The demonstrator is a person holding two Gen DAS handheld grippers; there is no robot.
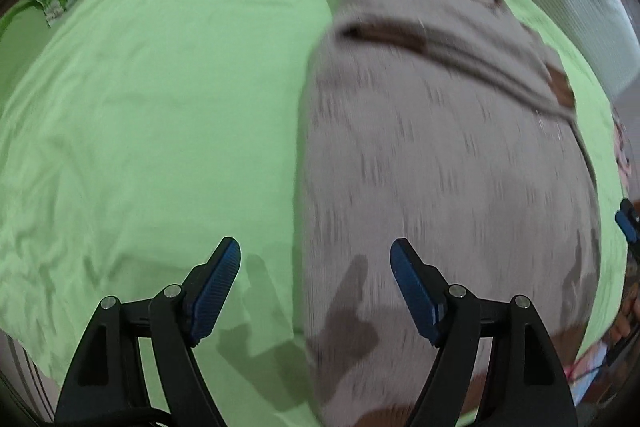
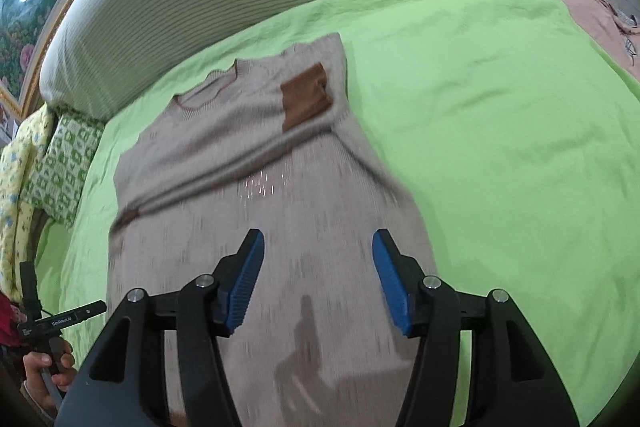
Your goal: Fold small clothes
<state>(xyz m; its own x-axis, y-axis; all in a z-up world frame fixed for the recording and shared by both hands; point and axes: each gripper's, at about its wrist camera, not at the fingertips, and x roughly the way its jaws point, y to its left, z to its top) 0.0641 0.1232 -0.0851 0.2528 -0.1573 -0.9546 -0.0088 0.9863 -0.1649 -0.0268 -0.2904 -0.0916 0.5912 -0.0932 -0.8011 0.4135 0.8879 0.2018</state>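
On the green sheet (image 2: 500, 131): one beige sweater (image 2: 240, 195), flat, long axis near to far, collar at the far end. Left gripper (image 1: 316, 287) and right gripper (image 2: 318, 275) spread, empty.

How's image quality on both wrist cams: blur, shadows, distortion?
Left wrist: the beige sweater is streaked with motion blur, the green sheet softer; the left gripper is sharp and throws a dark shadow onto both. Right wrist: the sweater blurs near the right gripper, its brown patch clearer. Both views bulge strongly, with black corners.
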